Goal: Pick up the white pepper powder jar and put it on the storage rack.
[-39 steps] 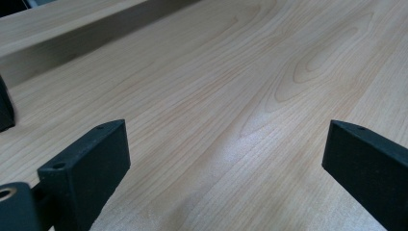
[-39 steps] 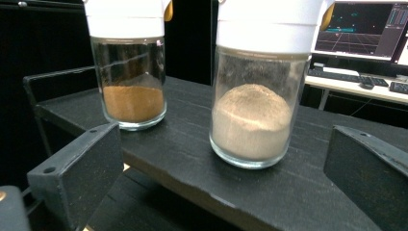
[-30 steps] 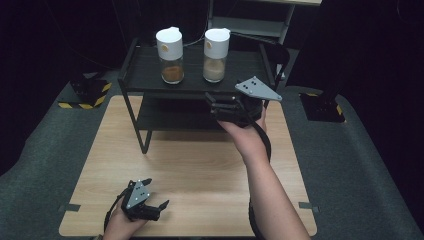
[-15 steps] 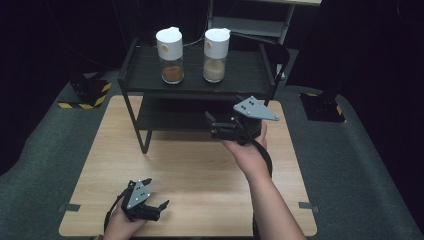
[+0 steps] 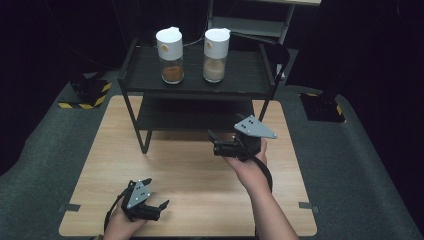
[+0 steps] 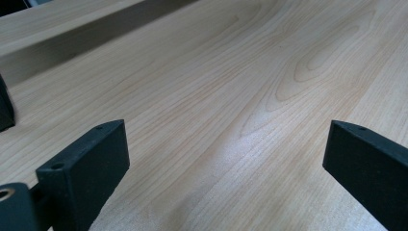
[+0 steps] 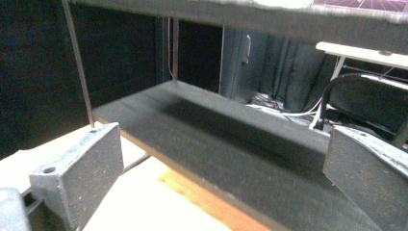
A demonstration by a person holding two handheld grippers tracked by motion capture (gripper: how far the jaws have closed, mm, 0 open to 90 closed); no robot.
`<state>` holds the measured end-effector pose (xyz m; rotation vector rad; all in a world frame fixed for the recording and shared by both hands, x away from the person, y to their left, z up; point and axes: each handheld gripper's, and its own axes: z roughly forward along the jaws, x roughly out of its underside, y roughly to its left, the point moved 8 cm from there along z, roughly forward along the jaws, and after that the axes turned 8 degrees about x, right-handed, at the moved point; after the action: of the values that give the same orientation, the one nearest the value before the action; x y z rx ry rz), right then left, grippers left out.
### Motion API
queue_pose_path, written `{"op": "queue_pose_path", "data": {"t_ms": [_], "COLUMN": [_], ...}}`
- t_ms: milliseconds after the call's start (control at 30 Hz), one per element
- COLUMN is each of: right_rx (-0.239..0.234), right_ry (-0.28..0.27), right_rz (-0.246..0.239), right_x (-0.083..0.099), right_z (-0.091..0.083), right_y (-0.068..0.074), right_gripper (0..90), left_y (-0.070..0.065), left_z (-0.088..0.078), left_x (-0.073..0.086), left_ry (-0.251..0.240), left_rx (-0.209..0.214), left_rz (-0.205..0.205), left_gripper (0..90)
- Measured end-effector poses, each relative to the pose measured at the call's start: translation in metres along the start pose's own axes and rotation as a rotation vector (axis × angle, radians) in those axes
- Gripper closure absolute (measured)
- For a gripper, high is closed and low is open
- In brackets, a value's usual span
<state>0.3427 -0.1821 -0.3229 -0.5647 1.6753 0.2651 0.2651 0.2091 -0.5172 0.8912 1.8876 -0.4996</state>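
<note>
Both grippers, left (image 5: 162,205) & right (image 5: 212,141), jaws spread, empty, near shelf rack (image 5: 195,80).

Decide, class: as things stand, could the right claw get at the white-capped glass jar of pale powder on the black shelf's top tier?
Probably yes. The right claw is open and empty, and the white-capped jar of pale powder stands uncovered on the black shelf's top tier, nothing between, though the claw sits lower and must rise.

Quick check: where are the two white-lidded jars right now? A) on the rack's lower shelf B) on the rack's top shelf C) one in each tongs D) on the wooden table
B: the glass jar of brown powder with a white lid and the white-lidded glass jar of paler powder both stand on the top shelf of the black metal rack.
</note>
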Motion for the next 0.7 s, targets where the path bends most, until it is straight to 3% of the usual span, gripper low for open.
{"op": "queue_pose_path", "data": {"t_ms": [700], "right_rx": [0.005], "right_ry": [0.064], "right_rz": [-0.02], "right_x": [0.051], "right_z": [-0.014], "right_y": [-0.002], "right_gripper": [0.0], "left_y": [-0.001], "left_z": [0.0], "left_x": [0.0], "left_ry": [0.004], "left_rx": [-0.002], "left_rz": [0.011], "left_gripper": [2.7]}}
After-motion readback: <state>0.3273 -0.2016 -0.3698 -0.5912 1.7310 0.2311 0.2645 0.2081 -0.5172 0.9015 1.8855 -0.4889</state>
